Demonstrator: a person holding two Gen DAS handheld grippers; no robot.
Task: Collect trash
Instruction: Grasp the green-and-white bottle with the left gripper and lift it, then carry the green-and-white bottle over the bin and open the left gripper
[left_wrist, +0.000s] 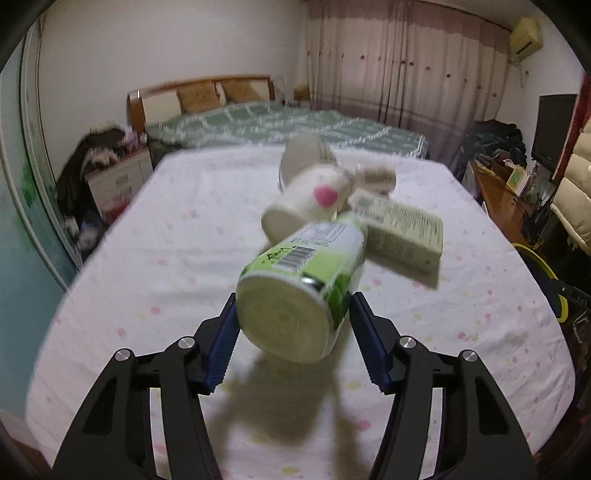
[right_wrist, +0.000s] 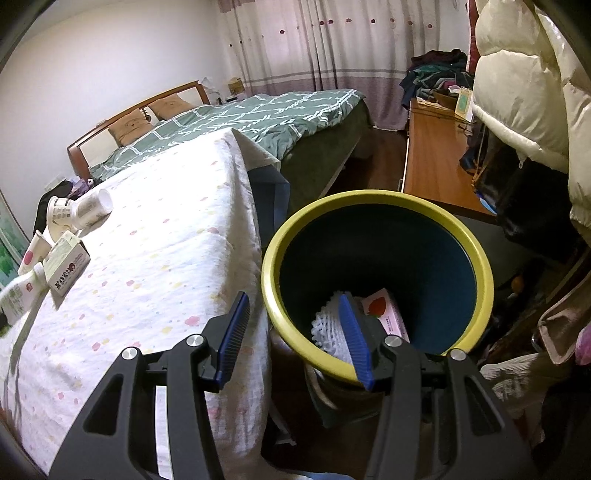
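My left gripper (left_wrist: 293, 325) is shut on a green and white bottle (left_wrist: 303, 284), held bottom-first above the white dotted tablecloth (left_wrist: 147, 258). Behind it lie a white cup with a pink spot (left_wrist: 310, 199), a cardboard box (left_wrist: 402, 236) and more paper cups (left_wrist: 376, 177). The same pile shows at the far left of the right wrist view: box (right_wrist: 66, 266), cups (right_wrist: 81, 210). My right gripper (right_wrist: 295, 325) is open and empty over the near rim of a yellow-rimmed dark bin (right_wrist: 376, 280). White foam netting (right_wrist: 328, 328) and a pink box (right_wrist: 384, 310) lie inside the bin.
The bin stands beside the table's right edge (right_wrist: 255, 229). A green-quilted bed (right_wrist: 258, 114) lies beyond the table. A wooden desk (right_wrist: 432, 166) with clothes and a white down jacket (right_wrist: 528, 85) stand at the right. A cluttered cabinet (left_wrist: 114, 181) stands at the left.
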